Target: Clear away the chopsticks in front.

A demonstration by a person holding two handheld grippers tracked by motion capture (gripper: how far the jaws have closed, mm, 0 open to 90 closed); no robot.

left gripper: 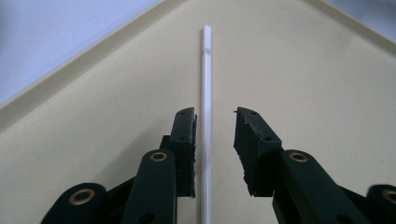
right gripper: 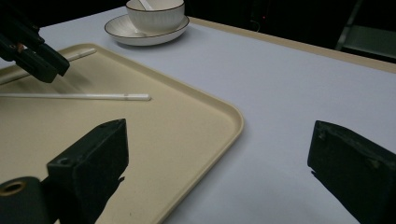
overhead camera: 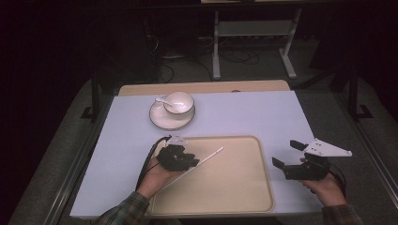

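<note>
tray (overhead camera: 234,187): beige, shallow rim, at the near edge of the table (overhead camera: 263,112), between the two hands.

left gripper (overhead camera: 190,161): held over the tray's near-left part, jaws parted, clamped on nothing. in the left gripper view a stick (left gripper: 205,93) runs up between the jaws, close against the left pad (left gripper: 191,140), with a gap to the right one.

stick: thin, white, on the tray, slanting from near-left toward far-centre; in the right gripper view (right gripper: 93,96) its far end sits well inside the rim.

right gripper (overhead camera: 286,153): just off the tray's right edge, over bare table, jaws wide apart and empty, grey plate on top.

table: pale lilac top, a wood strip along its far edge.

plate (overhead camera: 162,119): cream, dark-rimmed, far-left of the tray, well apart from it.

bowl (overhead camera: 179,102): white, standing on the plate.

spoon (overhead camera: 163,100): white, resting in the bowl, handle out to the left.
</note>
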